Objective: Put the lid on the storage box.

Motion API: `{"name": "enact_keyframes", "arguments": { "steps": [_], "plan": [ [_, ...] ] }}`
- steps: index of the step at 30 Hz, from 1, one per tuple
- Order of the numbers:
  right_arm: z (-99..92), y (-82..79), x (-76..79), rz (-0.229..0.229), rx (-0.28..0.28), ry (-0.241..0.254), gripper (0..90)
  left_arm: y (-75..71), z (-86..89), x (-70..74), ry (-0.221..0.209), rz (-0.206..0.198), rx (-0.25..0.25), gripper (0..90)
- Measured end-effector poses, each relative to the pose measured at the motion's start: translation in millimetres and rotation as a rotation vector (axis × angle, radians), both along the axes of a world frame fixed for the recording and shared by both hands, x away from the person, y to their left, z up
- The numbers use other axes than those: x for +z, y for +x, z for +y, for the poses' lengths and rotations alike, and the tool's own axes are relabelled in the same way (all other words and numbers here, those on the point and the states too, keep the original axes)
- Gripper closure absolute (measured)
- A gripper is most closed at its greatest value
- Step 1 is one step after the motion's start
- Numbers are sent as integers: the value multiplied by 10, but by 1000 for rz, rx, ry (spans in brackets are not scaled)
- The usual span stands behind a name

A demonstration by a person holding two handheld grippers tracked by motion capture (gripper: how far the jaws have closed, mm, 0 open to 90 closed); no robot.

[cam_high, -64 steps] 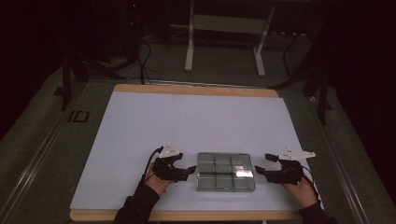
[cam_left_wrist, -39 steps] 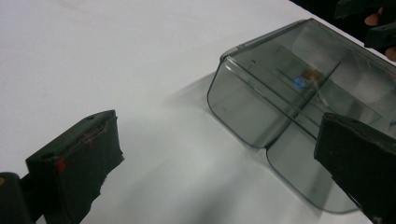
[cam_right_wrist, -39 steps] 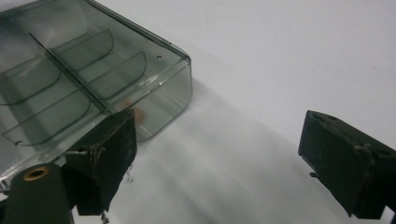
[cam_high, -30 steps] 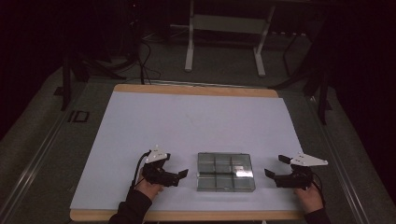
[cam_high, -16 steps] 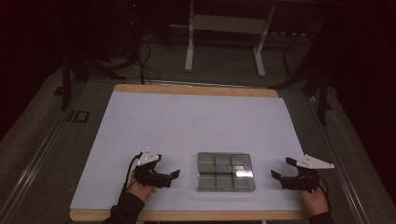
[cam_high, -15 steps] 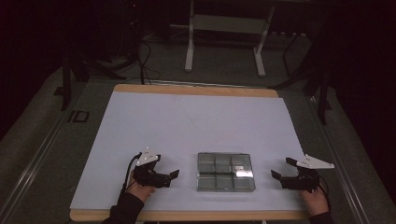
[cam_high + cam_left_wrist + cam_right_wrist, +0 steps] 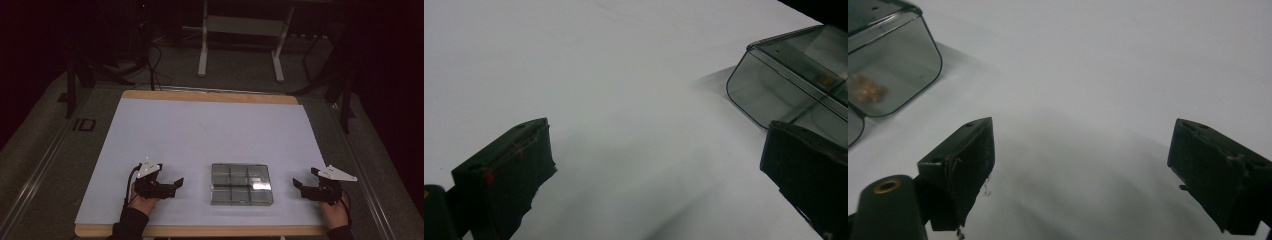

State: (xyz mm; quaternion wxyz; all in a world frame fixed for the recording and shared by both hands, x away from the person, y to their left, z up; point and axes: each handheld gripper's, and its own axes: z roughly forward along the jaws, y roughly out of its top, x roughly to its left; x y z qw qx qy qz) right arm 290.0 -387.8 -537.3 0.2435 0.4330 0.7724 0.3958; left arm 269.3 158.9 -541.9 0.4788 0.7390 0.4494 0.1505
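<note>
- Jaws of the left gripper are spread wide with nothing between them, low over the white sheet.
- Right gripper has its jaws spread too, holding nothing.
- Between them, apart from both, lies the clear box, at 3 o'clock from the left gripper and 9 o'clock from the right.
- One compartment holds something small and brownish.

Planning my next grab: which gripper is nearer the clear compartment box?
Left, by a little. The left gripper sits just off the left side of the box, jaws open. The right gripper sits slightly farther off its right side, also open. Neither touches it.
</note>
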Motion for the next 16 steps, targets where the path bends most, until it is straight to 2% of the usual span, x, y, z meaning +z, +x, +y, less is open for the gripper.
{"name": "enact_keyframes", "arguments": {
  "steps": [4,9,16],
  "plan": [
    [-21,-6,2,-8,-36,16,114,-4,-17,-12,11,-2,5,11],
    [-12,-31,2,-43,-82,-3,114,-6,-35,-32,32,-1,10,10],
    [-28,-28,1,-39,-93,11,114,-12,-30,-33,28,-5,20,11]
  ]
}}
